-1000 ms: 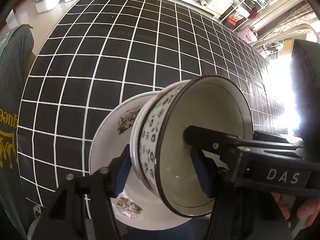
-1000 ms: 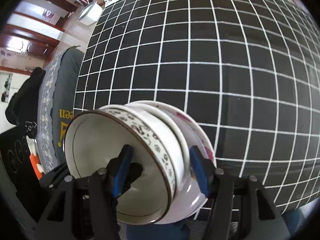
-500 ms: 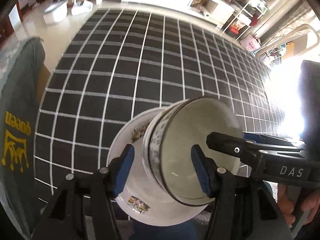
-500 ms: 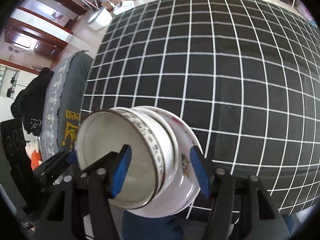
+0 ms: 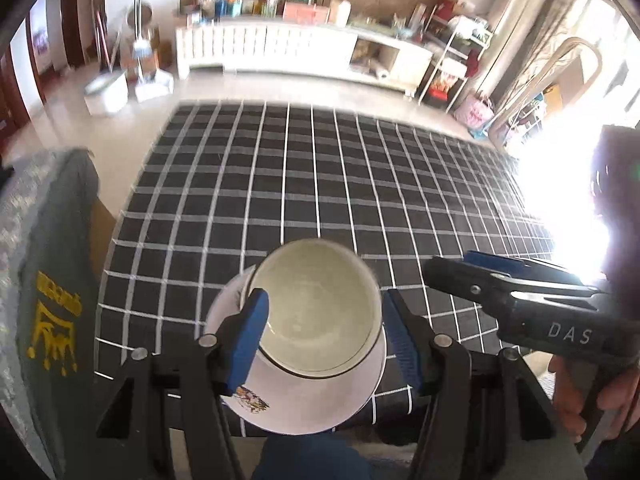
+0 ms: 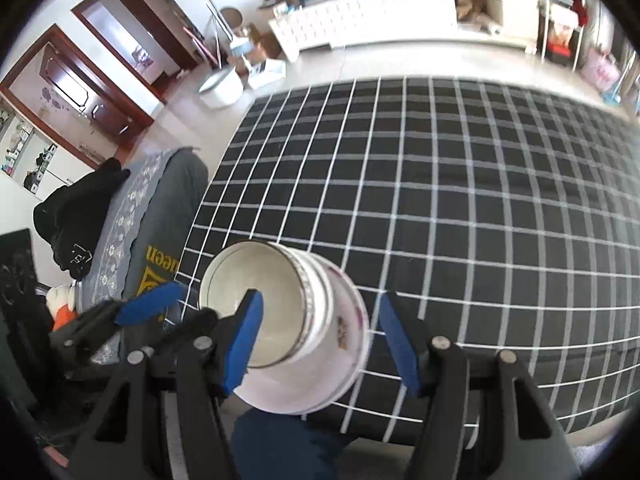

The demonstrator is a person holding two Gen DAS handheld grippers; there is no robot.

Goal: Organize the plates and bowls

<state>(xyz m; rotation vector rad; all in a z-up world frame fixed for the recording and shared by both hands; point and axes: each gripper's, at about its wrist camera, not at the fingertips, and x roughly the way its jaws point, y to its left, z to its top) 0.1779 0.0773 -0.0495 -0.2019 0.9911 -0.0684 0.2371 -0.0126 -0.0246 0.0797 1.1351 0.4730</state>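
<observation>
In the left wrist view, the left gripper [image 5: 325, 300] has its jaws parted and gripping nothing. The left blue pad overlaps the bowl rim only in line of sight, and the right pad stands clear of it. The right gripper [image 5: 452, 266] hangs off to the right, also apart from the crockery, with the person's hand [image 5: 580, 392] behind it.

The inner bowl [image 5: 316, 312] is nested in the outer bowl [image 5: 304, 404], which carries a printed motif. The stack sits on the black checked cloth of the worktop [image 5: 320, 184], right at the near edge. That edge is my main worry: the outer bowl's rim looks level with the cloth's border, so I judge that a light nudge towards me could tip the pair off. Glare washes out the worktop's right side, so I cannot check what lies there.

In the right wrist view, the right gripper [image 6: 320, 300] also has its jaws spread and empty, framing the stack from above. The left gripper [image 6: 152, 304] sits low at the left, near the grey cushion [image 6: 168, 208].

The inner bowl [image 6: 272, 276] seems to lean inside the outer bowl [image 6: 320, 368], though I cannot tell whether that is the lens. If it is seated crooked, closing on one rim alone could rock it or drag both bowls across the smooth cloth.
</observation>
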